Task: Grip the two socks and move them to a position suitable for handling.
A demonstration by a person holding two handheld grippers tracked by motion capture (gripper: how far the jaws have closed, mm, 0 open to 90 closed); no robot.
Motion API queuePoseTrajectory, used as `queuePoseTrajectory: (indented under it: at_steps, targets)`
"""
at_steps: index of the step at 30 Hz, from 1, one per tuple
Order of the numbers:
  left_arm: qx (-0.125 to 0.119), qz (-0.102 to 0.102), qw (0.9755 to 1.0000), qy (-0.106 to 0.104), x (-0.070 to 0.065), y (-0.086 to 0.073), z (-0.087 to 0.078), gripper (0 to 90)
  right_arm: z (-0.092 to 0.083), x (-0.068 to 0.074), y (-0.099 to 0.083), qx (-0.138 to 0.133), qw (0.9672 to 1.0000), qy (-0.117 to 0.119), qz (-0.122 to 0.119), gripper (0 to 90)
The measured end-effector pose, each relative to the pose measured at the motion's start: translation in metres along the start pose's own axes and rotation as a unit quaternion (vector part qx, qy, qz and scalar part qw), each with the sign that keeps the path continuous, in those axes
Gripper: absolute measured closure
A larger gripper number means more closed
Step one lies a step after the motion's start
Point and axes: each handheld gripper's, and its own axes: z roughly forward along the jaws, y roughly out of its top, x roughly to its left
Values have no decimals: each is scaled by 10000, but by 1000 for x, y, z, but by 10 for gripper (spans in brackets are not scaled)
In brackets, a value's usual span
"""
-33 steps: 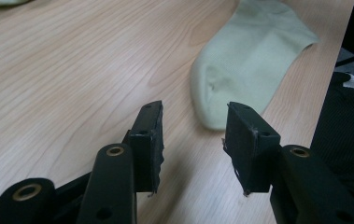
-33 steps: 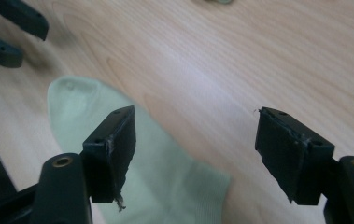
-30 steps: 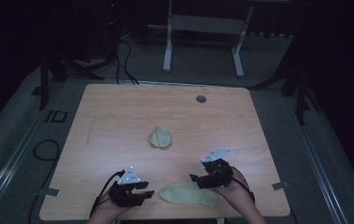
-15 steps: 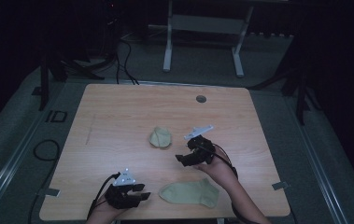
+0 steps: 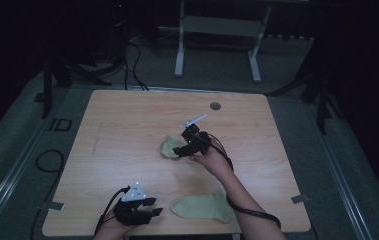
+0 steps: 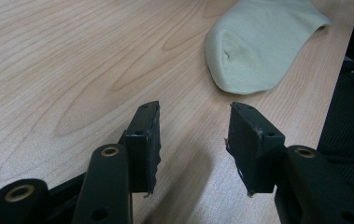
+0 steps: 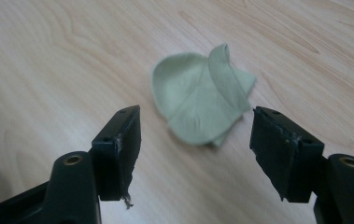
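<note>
Two pale green socks lie on the wooden table [image 5: 127,125]. One sock [image 5: 200,206] lies flat near the front edge; its toe end [image 6: 263,42] shows ahead of my left gripper [image 6: 193,140], which is open and holds nothing. That left gripper [image 5: 152,210] rests low at the front left, just left of the flat sock. The other sock [image 5: 171,146] is crumpled near the table's middle. My right gripper [image 5: 181,151] hovers at its right side, open. In the right gripper view the crumpled sock [image 7: 200,100] lies just ahead, between the spread jaws of the right gripper [image 7: 195,154].
A small round grommet [image 5: 215,106] sits near the table's far edge. Beyond the table stand a white metal frame [image 5: 217,40] and cables [image 5: 132,60] on the dark floor. A dark sleeve [image 6: 352,116] shows at the right of the left gripper view.
My right gripper has travelled from beside the flat sock at the front edge, up and leftward, to the crumpled sock at mid-table. The left gripper has stayed put.
</note>
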Motion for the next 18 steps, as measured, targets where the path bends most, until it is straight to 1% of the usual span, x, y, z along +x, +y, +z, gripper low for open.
queuePoseTrajectory:
  at_steps: [1,2,4,5,6,8,10,11,12,13,15,16,18]
  targets:
    - [-7,-9,10000,11,0,0,0,534,4,-1,4,36,10000,-9,29,338]
    - [-13,-26,10000,47,0,0,0,498,9,-2,7,60,10000,-20,48,338]
    - [-18,2,10000,17,-1,-1,0,491,18,-2,13,170,9998,-42,56,337]
    - [-3,4,10000,61,-1,-1,0,473,23,-2,16,191,9998,-60,63,337]
    - [11,-6,10000,58,-1,-1,1,437,27,-1,18,221,9997,-73,73,337]
    - [-25,-18,10000,63,-1,-1,0,424,36,-1,23,259,9996,-103,104,335]
    - [-38,-86,9999,84,-1,-1,0,352,45,0,26,316,9993,-166,111,328]
    - [-76,-124,9999,50,0,-1,0,317,50,-1,27,355,9991,-211,123,326]
    - [-105,-168,9997,-124,1,-1,0,297,55,-1,28,396,9988,-229,152,319]
    - [-100,-212,9995,-195,1,-1,0,266,59,-1,29,437,9986,-268,144,315]
    - [-77,-226,9996,-176,1,-1,0,205,67,-2,29,486,9979,-376,200,316]
    - [-68,-241,9996,-152,1,-1,0,172,70,-3,29,478,9978,-376,252,316]
    - [-97,-238,9996,-102,1,-1,-1,167,77,-3,29,539,9972,-416,296,318]
